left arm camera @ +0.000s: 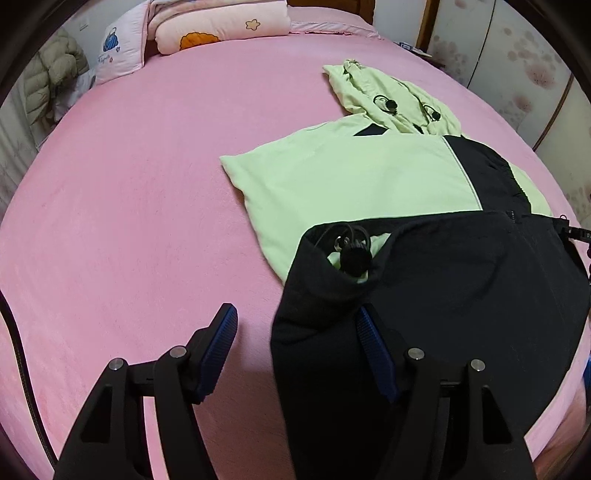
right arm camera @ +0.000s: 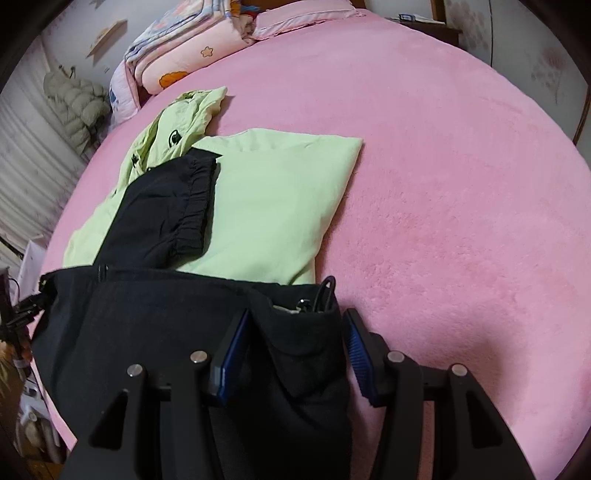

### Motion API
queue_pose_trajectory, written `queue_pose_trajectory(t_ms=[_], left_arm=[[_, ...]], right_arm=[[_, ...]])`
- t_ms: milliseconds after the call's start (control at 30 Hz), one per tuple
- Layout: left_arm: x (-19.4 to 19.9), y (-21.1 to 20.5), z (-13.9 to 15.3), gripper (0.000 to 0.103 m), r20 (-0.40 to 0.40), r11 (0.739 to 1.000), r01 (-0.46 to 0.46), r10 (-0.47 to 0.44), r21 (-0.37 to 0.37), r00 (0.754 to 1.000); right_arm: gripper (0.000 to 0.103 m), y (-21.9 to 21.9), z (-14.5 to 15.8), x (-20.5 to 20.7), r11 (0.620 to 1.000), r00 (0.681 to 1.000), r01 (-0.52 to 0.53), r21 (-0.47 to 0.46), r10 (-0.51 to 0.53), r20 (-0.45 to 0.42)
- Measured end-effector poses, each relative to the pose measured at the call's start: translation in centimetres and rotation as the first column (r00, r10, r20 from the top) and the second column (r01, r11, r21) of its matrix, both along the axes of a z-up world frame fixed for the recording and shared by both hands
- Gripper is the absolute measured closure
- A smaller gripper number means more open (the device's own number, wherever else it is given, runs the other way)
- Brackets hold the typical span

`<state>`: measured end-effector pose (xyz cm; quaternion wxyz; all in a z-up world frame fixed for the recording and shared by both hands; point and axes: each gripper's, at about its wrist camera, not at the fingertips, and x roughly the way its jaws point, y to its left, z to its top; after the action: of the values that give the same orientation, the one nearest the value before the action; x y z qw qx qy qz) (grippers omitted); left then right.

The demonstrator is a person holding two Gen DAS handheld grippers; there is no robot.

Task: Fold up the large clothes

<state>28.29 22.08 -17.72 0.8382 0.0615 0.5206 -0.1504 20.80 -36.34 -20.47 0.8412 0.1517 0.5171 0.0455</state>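
A light green and black hooded jacket (left arm camera: 351,177) lies partly folded on the pink bed (left arm camera: 129,184), its hood (left arm camera: 391,99) toward the pillows. A black sleeve (right arm camera: 170,206) is laid across the green body (right arm camera: 269,206). The black hem (left arm camera: 443,277) is turned up over the lower part, with a drawstring toggle (left arm camera: 354,254) showing at its corner. My left gripper (left arm camera: 295,308) is open, and the hem's left corner lies loose against its right finger. My right gripper (right arm camera: 295,312) is open over the hem's other corner (right arm camera: 303,343), whose cloth sits unpinched between the pads.
Folded pink quilts (left arm camera: 221,26) and a pillow (left arm camera: 118,48) are stacked at the head of the bed. A puffy coat (left arm camera: 51,81) hangs at the far left. Wardrobe doors (left arm camera: 517,55) stand along the right side. The pink cover spreads wide on either side of the jacket.
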Motion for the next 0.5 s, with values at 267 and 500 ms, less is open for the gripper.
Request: queue_pose_trajectory(t_ms=[267,500], left_arm=[[2.7,-1.4,-0.6,0.037,-0.075,0.999,0.048,-0.049,-0.011,0.996],[4.1,-2.7,-1.1,0.037,-0.118,0.998,0.049,-0.051,-0.025,0.992]], right_arm=[[0.052,0.2,-0.1,0.6,1.0,1.0,-0.002,0.007,0.002,-0.009],[0.052,0.7,0.1,0.9,0.999,0.999,-0.03,-0.033,0.029,-0.034]])
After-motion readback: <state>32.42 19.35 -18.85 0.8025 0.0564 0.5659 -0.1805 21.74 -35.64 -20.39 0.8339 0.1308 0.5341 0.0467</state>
